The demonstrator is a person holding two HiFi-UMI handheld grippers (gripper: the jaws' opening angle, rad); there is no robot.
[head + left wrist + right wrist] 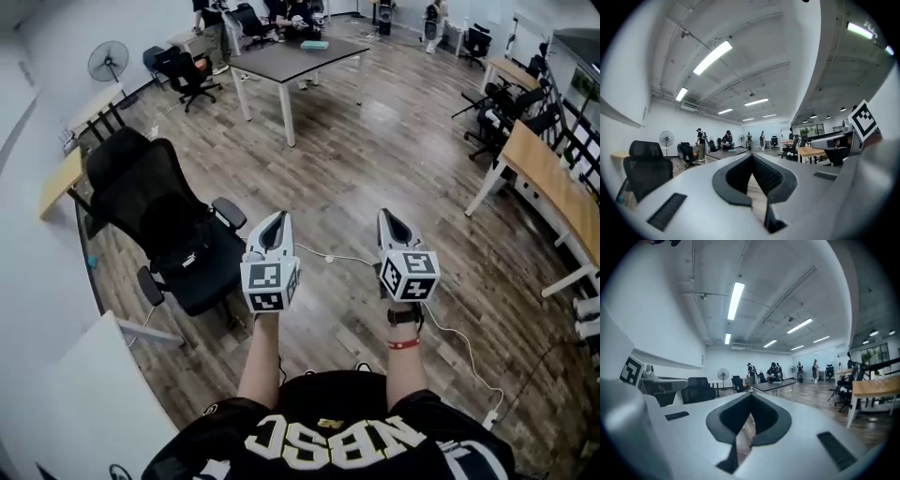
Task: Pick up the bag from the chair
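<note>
A black bag (185,251) with a small white logo lies on the seat of a black mesh office chair (131,178) at the left of the head view. My left gripper (278,217) is held out over the wooden floor, just right of the chair's armrest and not touching the bag. Its jaws meet at the tip with nothing between them (752,155). My right gripper (387,216) is level with it further right, also shut and holding nothing (751,393). The chair (644,168) shows at the left of the left gripper view.
A white table corner (84,394) sits near my left side. A white cable (328,255) runs across the floor ahead. A dark table (295,58) with people stands at the back, a fan (109,61) by the left wall, and wooden desks (553,187) on the right.
</note>
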